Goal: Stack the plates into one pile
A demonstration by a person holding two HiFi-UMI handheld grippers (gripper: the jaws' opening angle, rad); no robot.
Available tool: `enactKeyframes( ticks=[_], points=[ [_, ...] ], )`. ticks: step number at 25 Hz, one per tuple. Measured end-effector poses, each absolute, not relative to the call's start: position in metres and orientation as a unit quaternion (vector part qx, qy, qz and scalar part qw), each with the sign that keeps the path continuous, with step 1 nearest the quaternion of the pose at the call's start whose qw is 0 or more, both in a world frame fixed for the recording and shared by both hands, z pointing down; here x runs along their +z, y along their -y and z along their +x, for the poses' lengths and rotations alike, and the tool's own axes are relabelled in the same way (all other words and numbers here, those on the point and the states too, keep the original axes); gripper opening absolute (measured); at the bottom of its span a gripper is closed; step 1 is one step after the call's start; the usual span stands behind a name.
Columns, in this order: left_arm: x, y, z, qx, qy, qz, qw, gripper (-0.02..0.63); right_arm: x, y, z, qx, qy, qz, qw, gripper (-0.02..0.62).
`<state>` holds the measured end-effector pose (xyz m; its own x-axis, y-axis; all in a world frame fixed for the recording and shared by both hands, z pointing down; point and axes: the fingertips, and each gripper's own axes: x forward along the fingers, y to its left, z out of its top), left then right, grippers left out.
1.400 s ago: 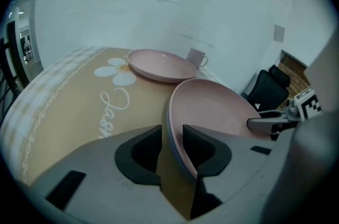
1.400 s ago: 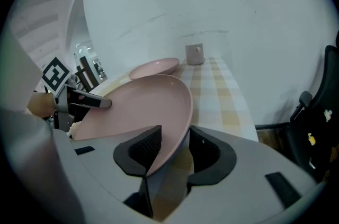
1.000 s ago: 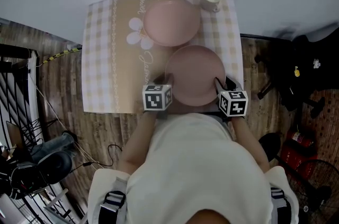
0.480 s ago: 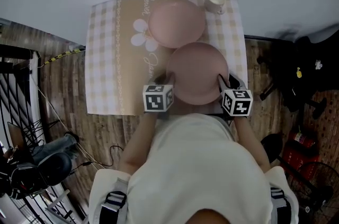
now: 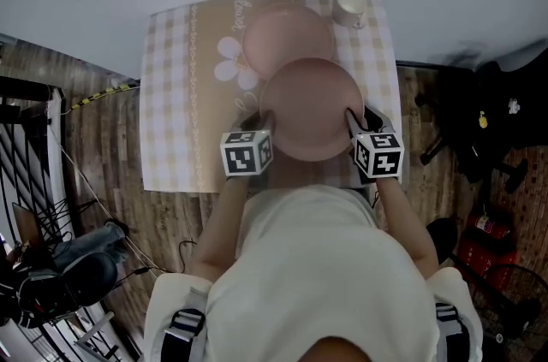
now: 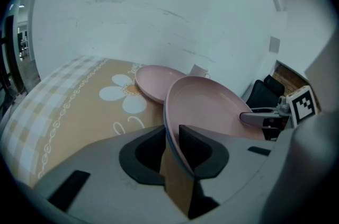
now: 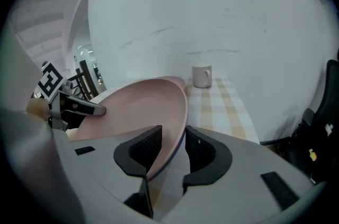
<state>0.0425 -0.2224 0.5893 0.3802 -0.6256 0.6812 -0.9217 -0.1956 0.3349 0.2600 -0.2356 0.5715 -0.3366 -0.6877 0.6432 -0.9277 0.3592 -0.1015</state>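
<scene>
A pink plate [image 5: 310,108] is gripped by the fingers of the left gripper [image 6: 170,139] and the right gripper [image 7: 173,139], and is held over the near edge of the second plate [image 5: 287,26].

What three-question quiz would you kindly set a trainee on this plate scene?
1. True or false: the left gripper and the right gripper grip one pink plate at opposite rims.
2. The white cup stands: A at the checked cloth's far right corner; B on a plate; C on the floor.
3. How many plates are in view?
Key: 1 true; 2 A; 3 two, the held one and the far plate.
</scene>
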Motion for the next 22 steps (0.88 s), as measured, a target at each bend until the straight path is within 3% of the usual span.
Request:
enactKeyframes(
  ticks=[22],
  points=[
    [0.578,0.307,-0.006,0.211,0.549,0.735,0.338,0.069,0.565,0.321,0.212,0.199,0.805,0.487,0.273,0.13]
  ],
)
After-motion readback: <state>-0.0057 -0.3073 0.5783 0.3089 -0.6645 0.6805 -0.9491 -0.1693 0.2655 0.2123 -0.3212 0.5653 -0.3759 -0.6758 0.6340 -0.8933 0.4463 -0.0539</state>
